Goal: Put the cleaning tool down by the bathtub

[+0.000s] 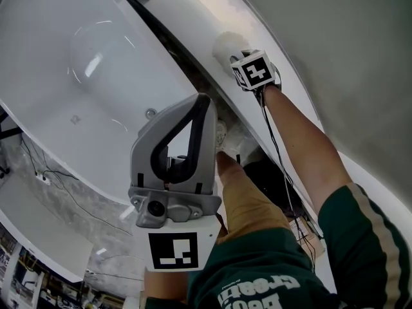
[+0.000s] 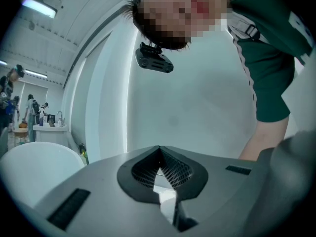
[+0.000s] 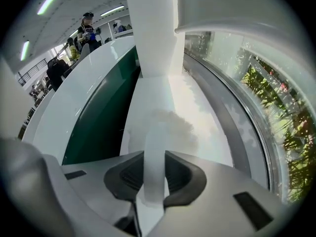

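The cleaning tool is white, with a fluffy head (image 1: 226, 45) and a flat white handle (image 3: 154, 147). My right gripper (image 1: 252, 69) is shut on that handle and points steeply down beside the white bathtub (image 1: 58, 37). In the right gripper view the fluffy head (image 3: 170, 127) hangs just past the right gripper (image 3: 154, 158), over a white ledge (image 3: 202, 107); I cannot tell whether it touches. My left gripper (image 1: 205, 102) hovers nearer to me over the tub's edge. Its jaws meet at the tips with nothing between them (image 2: 159, 151).
A white post (image 3: 150, 28) rises from the ledge ahead. A window with plants (image 3: 266, 112) runs along the right. The tub's dark green side panel (image 3: 98, 117) lies to the left. Cables (image 1: 64, 185) trail on the marbled floor. People (image 3: 86, 26) stand far off.
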Tool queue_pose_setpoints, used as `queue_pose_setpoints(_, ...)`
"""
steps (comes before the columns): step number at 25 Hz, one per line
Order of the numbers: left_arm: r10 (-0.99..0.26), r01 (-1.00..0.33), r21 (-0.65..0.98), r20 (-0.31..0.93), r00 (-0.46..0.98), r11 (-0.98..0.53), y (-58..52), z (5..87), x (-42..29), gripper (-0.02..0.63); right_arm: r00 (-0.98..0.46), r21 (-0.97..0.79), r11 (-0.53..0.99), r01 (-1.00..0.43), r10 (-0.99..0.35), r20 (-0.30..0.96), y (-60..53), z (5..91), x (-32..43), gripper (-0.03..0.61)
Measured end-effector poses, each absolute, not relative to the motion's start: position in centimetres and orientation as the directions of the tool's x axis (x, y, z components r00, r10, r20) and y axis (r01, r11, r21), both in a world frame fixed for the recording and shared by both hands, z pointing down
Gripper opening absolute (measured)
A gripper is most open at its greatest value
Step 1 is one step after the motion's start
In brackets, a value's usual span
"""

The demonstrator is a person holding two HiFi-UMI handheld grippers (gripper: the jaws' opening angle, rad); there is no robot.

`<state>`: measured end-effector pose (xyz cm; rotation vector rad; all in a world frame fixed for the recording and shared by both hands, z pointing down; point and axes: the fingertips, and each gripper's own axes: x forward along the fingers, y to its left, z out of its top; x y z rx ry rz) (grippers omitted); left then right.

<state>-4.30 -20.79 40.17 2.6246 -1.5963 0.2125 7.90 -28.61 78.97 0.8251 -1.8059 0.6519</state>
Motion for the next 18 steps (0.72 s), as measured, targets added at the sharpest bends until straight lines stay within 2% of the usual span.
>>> queue_pose_setpoints(7, -0.883, -0.895, -0.010, 0.171, 0.437, -0.446, -20.0, 40.7, -5.0, 0.002, -0.274, -0.087, 0.612, -0.786, -0.219, 0.937, -29.6, 80.0, 7.5, 0.091)
queue_pose_setpoints(18, -0.885, -0.903, 0.004, 0.193, 0.423, -0.431, -19.7, 41.3, -5.4, 0.002, -0.302, -0.056, 0.614, -0.787, -0.305, 0.903, -30.2, 80.0, 6.9, 0.091)
